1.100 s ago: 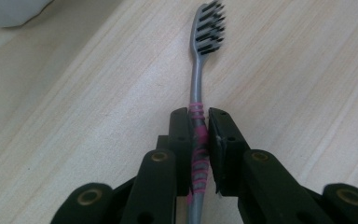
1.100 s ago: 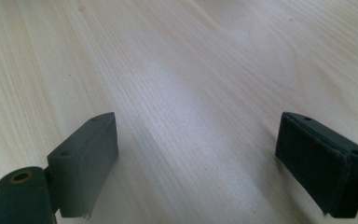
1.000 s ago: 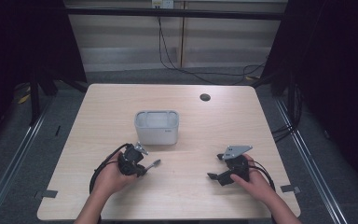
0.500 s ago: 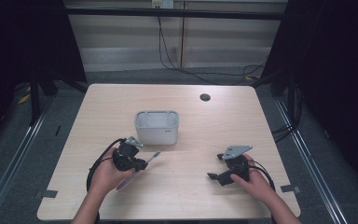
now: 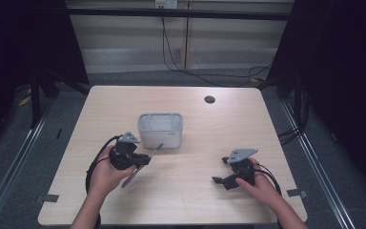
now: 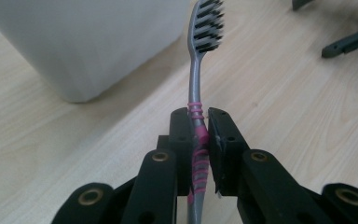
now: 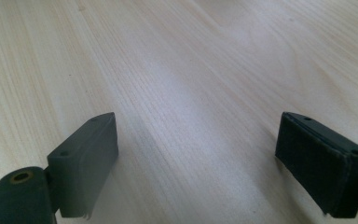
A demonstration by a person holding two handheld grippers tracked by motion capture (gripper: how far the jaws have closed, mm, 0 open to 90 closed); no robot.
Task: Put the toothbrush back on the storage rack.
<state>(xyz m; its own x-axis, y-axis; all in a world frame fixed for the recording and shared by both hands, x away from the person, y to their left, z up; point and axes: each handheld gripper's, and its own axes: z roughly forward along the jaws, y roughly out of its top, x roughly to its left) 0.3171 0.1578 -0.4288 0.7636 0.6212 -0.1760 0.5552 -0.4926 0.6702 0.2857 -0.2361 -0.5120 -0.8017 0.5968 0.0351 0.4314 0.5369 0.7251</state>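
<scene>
Toothbrush [image 6: 196, 70]: slim grey handle, pink ribbing, clamped by left hand-held gripper [image 6: 198, 122]
Right hand-held gripper [image 7: 198, 158]: black pads held apart
Desk [image 5: 209, 129]: pale woodgrain

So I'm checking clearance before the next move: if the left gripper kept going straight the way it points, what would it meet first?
Probably the grey container: the toothbrush clamped in the left gripper leads, its bristled head close to the wall. Depth is unclear; it might slip past on the right.
</scene>
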